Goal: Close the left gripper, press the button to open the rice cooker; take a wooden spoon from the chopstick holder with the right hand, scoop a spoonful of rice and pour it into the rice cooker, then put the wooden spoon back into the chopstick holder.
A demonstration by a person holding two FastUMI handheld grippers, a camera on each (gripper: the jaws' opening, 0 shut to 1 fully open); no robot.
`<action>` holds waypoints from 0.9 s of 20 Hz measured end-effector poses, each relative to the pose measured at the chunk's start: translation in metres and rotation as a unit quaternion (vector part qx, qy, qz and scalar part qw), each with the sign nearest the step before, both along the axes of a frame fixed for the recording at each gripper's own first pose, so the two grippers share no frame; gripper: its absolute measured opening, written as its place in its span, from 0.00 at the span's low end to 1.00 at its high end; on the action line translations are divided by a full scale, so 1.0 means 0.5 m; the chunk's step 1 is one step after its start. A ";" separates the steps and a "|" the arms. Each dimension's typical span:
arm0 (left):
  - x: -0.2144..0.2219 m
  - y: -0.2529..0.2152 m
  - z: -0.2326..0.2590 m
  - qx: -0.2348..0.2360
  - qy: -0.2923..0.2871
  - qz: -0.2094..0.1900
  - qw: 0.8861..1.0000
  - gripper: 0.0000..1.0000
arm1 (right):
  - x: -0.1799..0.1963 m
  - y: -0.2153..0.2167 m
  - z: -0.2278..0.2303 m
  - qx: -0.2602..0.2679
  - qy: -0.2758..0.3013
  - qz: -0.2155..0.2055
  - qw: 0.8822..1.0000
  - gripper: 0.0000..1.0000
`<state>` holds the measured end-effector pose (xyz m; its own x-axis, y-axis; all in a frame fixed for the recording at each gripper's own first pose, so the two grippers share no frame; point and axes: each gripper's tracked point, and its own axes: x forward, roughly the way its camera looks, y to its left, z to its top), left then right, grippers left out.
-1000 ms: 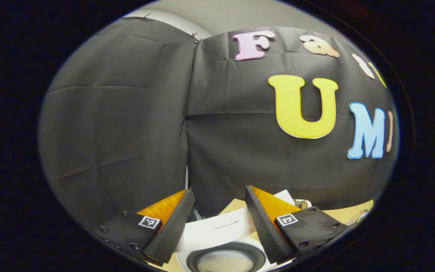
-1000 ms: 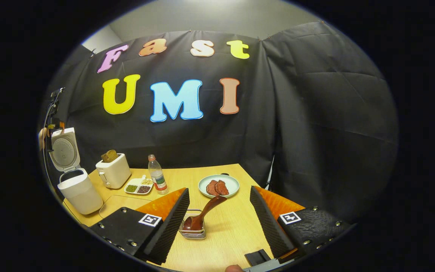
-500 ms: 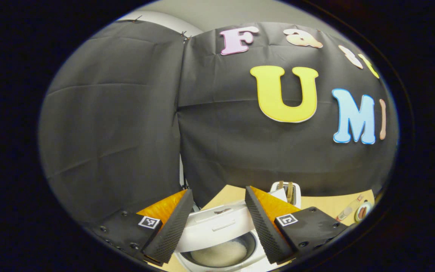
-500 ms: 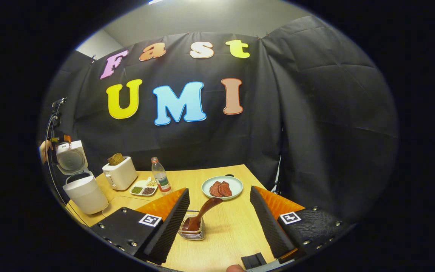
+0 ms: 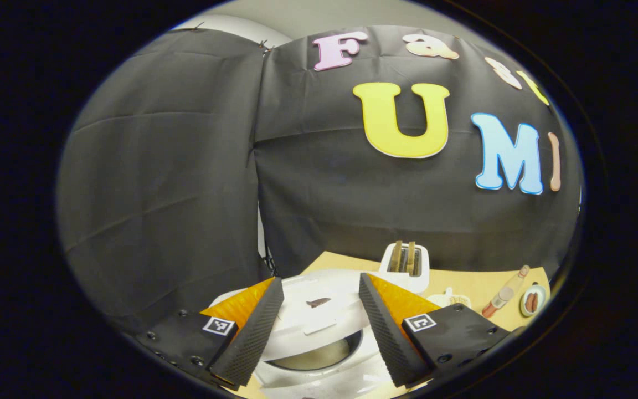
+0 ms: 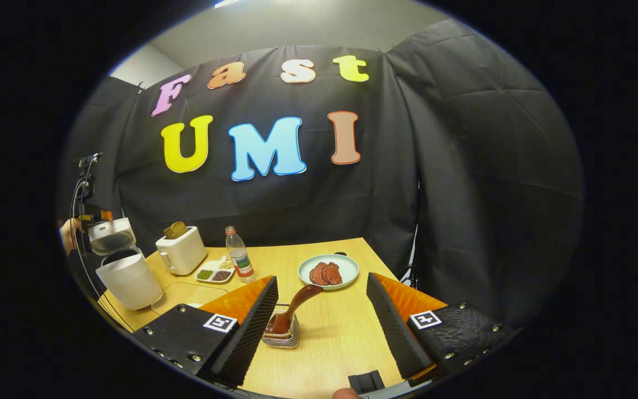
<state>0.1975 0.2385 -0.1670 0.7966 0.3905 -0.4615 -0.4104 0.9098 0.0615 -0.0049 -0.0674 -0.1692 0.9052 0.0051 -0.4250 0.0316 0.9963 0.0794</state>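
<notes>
Under my left gripper (image 5: pixel 319 324) the rice cooker (image 5: pixel 319 332) reads as smooth, glossy white plastic, and my fingers (image 5: pixel 252 332) show a ribbed, matt face. The table (image 6: pixel 324 343) is pale wood grain, the wooden spoon (image 6: pixel 291 313) dark and polished, standing in a shiny wire-metal chopstick holder (image 6: pixel 281 338). The wall cloth (image 6: pixel 490 194) hangs matt and creased.

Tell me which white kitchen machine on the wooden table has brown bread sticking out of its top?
The small white boxy toaster. Brown bread pokes from its top slots, while the taller white round rice cooker beside it has a hinged lid, partly lowered.
</notes>
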 end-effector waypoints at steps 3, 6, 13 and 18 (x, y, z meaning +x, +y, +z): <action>-0.021 -0.017 -0.024 -0.001 0.010 0.000 1.000 0.96 | -0.002 -0.008 -0.009 -0.003 0.005 0.007 1.000 0.98; -0.039 -0.030 -0.054 -0.012 0.018 0.006 1.000 0.96 | -0.001 -0.020 -0.017 -0.001 0.009 0.009 1.000 0.98; -0.087 -0.047 -0.151 -0.022 0.059 0.021 0.998 0.96 | 0.009 -0.046 -0.032 0.004 0.018 0.009 1.000 0.98; -0.104 -0.061 -0.195 -0.024 0.082 0.022 0.996 0.96 | 0.025 -0.043 -0.037 0.000 0.019 0.019 1.000 0.98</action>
<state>0.1456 0.2080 -0.2646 0.6916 0.3985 -0.6023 -0.4386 0.8944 0.0881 0.0077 -0.0888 -0.1879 0.8873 0.0401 -0.4595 -0.0041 0.9969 0.0791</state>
